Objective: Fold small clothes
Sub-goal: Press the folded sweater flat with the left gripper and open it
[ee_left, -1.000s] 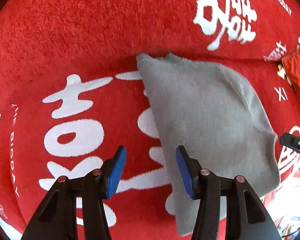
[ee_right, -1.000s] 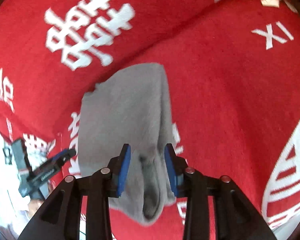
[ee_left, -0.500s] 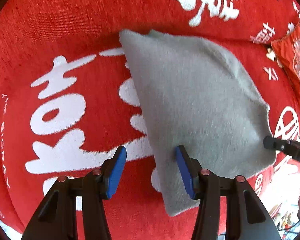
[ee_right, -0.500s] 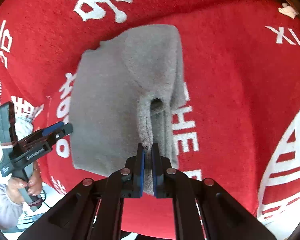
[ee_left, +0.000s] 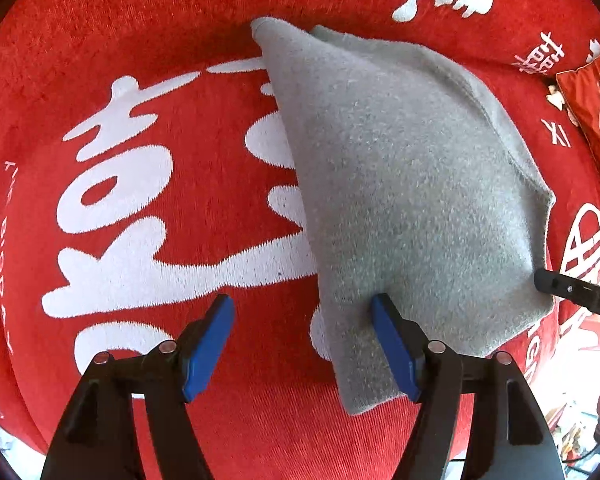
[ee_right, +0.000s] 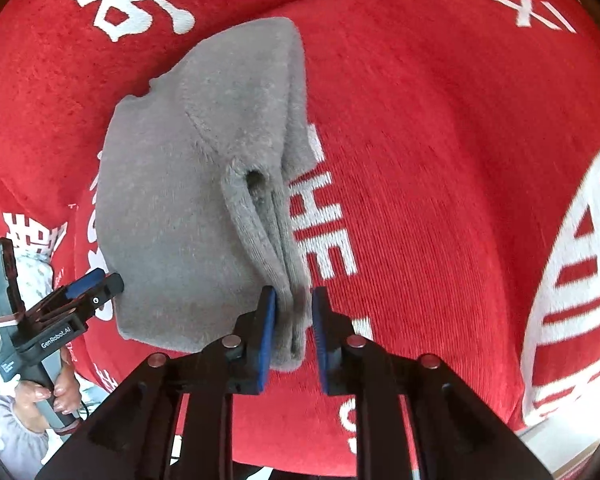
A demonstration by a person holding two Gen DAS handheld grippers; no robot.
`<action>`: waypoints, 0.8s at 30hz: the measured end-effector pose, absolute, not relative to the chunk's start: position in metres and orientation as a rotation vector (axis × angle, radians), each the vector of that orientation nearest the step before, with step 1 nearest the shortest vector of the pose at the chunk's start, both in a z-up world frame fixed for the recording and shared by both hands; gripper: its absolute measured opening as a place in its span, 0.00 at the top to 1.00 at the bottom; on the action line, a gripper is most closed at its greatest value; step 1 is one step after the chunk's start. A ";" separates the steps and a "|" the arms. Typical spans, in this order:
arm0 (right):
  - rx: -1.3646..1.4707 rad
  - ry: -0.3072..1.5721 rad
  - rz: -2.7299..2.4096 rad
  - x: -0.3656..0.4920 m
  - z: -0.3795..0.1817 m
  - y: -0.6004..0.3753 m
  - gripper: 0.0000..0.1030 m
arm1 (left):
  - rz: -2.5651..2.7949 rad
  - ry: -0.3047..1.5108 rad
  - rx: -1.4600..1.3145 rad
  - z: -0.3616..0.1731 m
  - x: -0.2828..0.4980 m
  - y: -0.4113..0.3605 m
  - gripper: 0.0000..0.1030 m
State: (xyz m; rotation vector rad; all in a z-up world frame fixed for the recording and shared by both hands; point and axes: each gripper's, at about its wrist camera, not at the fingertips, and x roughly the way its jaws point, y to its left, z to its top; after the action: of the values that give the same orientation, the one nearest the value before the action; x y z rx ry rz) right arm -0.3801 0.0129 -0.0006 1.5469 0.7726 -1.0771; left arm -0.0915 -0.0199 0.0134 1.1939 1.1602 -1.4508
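Between the right gripper's (ee_right: 293, 334) just-loosened fingers lies the grey garment's (ee_left: 400, 184) bunched edge; left gripper (ee_left: 302, 344), spread empty, straddles its near edge.

The red cloth (ee_right: 440, 160) reads "THE" and "XI"; the left gripper (ee_right: 96, 284) reads "GenRobot.AI".

You have one small grey garment (ee_left: 404, 184), a fuzzy knit piece, lying folded over on itself on the red cloth with white characters. In your left wrist view it spreads as a broad, roughly four-cornered shape with a seam running near its far edge. In your right wrist view its near edge (ee_right: 284, 264) is bunched into upright ridges around a small dark opening.
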 end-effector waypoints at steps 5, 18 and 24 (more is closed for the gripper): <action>1.549 0.821 -1.092 -0.376 0.005 0.013 0.75 | -1.432 1.162 1.205 0.016 -0.095 -0.022 0.30; 1.574 0.858 -1.140 -0.380 0.009 0.019 0.57 | -1.417 1.167 1.220 0.021 -0.092 -0.021 0.30; 1.570 0.873 -1.152 -0.382 0.013 0.020 0.49 | -1.412 1.174 1.221 0.022 -0.089 -0.019 0.30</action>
State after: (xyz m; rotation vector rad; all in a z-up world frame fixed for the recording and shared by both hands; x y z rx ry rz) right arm -0.3822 0.0197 0.0135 1.5701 0.8725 -1.1518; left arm -0.0893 -0.0186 0.0218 1.2212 1.1743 -1.4117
